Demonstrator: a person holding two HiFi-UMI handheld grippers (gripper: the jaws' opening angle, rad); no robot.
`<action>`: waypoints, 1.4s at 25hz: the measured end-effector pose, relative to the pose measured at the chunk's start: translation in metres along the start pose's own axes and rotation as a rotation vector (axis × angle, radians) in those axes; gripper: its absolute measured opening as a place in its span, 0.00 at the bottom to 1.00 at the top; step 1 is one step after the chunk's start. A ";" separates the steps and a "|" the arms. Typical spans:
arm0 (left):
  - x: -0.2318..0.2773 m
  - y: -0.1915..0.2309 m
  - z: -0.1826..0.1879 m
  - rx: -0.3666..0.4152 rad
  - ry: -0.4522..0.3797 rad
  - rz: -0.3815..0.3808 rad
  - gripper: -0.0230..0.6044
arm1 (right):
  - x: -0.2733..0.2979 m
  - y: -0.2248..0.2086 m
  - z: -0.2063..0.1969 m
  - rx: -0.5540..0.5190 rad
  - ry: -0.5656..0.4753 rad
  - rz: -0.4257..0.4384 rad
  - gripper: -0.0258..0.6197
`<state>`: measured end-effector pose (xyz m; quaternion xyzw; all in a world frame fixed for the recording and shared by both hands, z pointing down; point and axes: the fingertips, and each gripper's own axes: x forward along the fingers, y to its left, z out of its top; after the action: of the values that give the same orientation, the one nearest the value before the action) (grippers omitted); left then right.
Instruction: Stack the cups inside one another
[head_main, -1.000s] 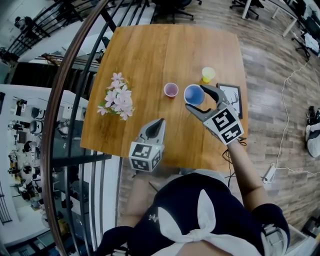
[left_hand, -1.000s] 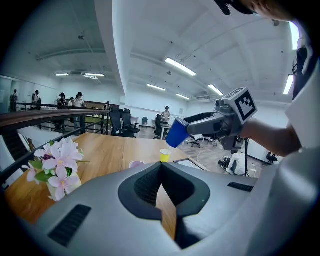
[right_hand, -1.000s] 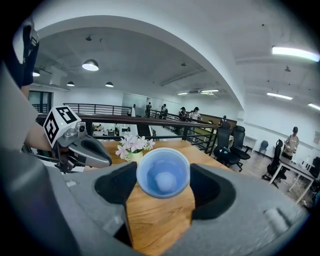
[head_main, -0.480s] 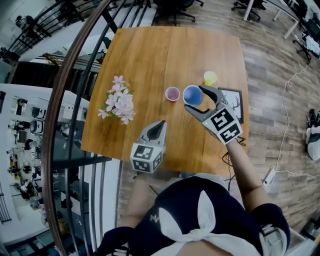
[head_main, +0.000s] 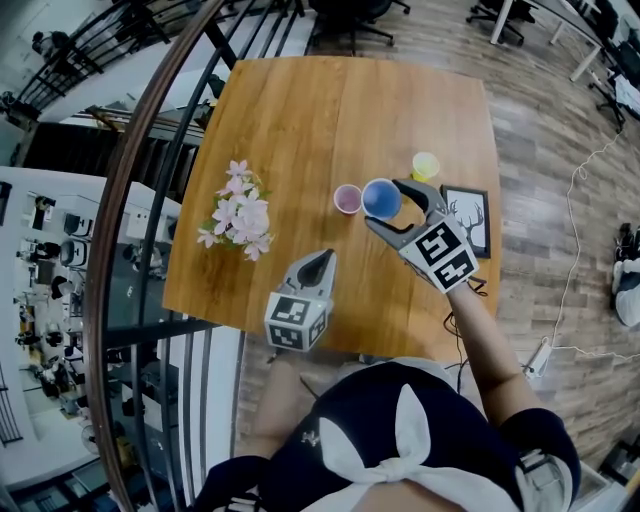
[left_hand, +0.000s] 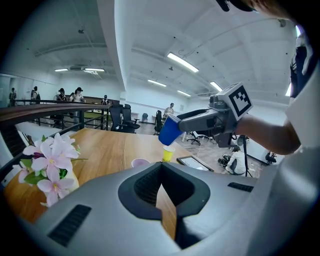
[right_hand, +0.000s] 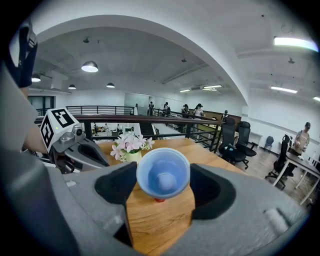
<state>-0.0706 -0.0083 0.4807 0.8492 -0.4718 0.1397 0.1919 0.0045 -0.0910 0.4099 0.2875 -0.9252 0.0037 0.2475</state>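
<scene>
the blue cup has been carried closer to the pink cup than it was a second ago, and only a thin gap is now left between the two in the head view. the blue cup is pinched at its sides by the right gripper, just right of the frame's centre; in the right gripper view its open mouth is turned toward the camera, with a jaw seen at either side. from the left gripper view the blue cup is seen tilted and lifted clear of the wooden table. the pink cup and the yellow cup are both stood upright on the table, the yellow one further up and to the right, beside a framed picture. the left gripper is held low over the table's near edge, below centre, its jaws brought together with nothing between them. a bunch of pink flowers is placed at the left of the table.
</scene>
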 end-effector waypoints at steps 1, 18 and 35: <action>0.002 0.002 0.000 -0.002 0.004 0.000 0.05 | 0.003 -0.001 -0.001 0.003 0.002 0.002 0.55; 0.037 0.035 -0.003 -0.021 0.056 -0.002 0.05 | 0.055 -0.023 -0.011 0.048 0.030 0.045 0.55; 0.067 0.057 -0.019 -0.067 0.109 -0.008 0.05 | 0.097 -0.029 -0.033 0.083 0.076 0.107 0.55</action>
<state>-0.0855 -0.0771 0.5368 0.8352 -0.4618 0.1693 0.2460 -0.0335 -0.1614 0.4797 0.2475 -0.9282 0.0661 0.2700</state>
